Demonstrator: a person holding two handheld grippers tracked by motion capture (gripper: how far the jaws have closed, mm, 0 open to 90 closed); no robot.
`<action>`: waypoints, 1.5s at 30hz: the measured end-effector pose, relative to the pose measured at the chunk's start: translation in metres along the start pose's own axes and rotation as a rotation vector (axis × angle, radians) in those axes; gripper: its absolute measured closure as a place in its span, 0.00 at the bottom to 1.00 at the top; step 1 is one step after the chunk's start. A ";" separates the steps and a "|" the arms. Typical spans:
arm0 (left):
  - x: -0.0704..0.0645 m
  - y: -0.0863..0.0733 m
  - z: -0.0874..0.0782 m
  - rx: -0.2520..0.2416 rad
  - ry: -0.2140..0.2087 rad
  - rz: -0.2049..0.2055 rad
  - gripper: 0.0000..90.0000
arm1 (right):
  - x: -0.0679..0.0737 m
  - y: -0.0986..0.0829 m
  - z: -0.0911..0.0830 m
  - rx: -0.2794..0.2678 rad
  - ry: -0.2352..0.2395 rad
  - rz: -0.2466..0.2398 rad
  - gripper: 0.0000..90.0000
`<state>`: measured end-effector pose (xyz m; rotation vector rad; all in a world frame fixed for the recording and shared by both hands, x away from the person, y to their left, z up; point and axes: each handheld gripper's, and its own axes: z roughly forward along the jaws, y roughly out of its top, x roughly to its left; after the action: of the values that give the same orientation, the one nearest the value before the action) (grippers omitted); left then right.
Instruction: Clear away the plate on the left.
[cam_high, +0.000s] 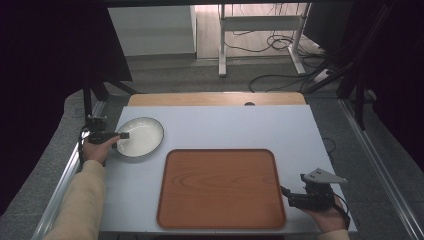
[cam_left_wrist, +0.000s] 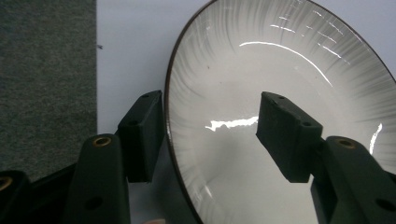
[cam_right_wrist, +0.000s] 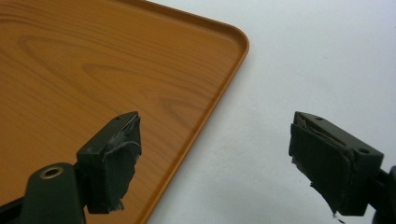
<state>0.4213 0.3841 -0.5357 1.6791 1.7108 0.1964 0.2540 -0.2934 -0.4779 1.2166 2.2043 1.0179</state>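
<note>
A white plate (cam_high: 142, 135) with a dark rim lies at the table's left side. My left gripper (cam_high: 120, 139) is at its near-left edge. In the left gripper view the left gripper (cam_left_wrist: 210, 105) is open and straddles the plate's (cam_left_wrist: 280, 70) rim, one jaw outside over the table, the other over the glossy inside. A wooden tray (cam_high: 220, 187) lies empty at the table's front middle. My right gripper (cam_high: 284, 191) is held at the tray's right edge, low near the table. In its own view the right gripper (cam_right_wrist: 215, 121) is open, one jaw over the tray (cam_right_wrist: 93, 70), the other over the white table (cam_right_wrist: 317, 56).
The white table top (cam_high: 225, 125) stretches behind the tray, with a wooden strip (cam_high: 215, 99) along its far edge. Grey carpet (cam_left_wrist: 46, 84) lies just left of the plate, past the table's edge. Stand legs and cables (cam_high: 270, 45) are on the floor beyond.
</note>
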 end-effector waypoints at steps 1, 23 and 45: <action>0.000 0.000 0.002 0.009 -0.005 -0.004 0.47 | 0.000 0.000 0.000 0.000 0.000 0.002 0.19; 0.011 0.002 -0.001 0.046 -0.017 -0.101 0.81 | -0.002 0.000 -0.001 -0.005 0.002 0.001 0.19; -0.018 0.014 -0.033 -0.029 0.004 -0.016 0.93 | -0.002 0.002 -0.004 -0.021 0.014 0.003 0.19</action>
<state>0.4116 0.3819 -0.4975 1.6441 1.7156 0.2164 0.2534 -0.2965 -0.4740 1.2076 2.1975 1.0505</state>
